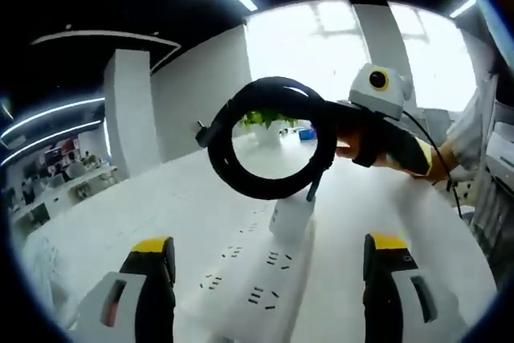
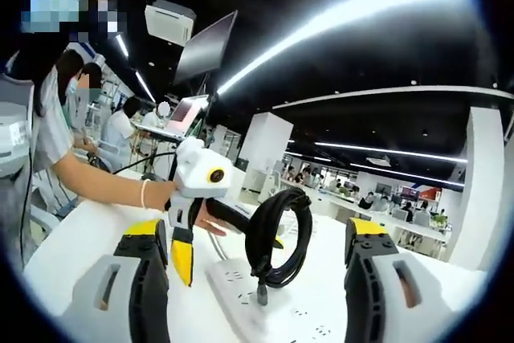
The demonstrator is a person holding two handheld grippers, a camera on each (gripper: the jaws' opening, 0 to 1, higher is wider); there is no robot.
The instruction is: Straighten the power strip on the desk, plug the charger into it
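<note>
With the left tongs (image 1: pixel 269 245) and right tongs (image 2: pixel 255 229) both released, the black cable coil (image 1: pixel 218 158) stands lifted off the power strip (image 1: pixel 265 283) on the bench (image 1: pixel 120 214), probably freeing the strip for straightening.

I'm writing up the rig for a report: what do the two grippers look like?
Both grippers are alike: the left gripper and right gripper have light grey moulded jaws with black inner faces and yellow tips. Each carries a white housing, and a thin black cable trails from the right one.
</note>
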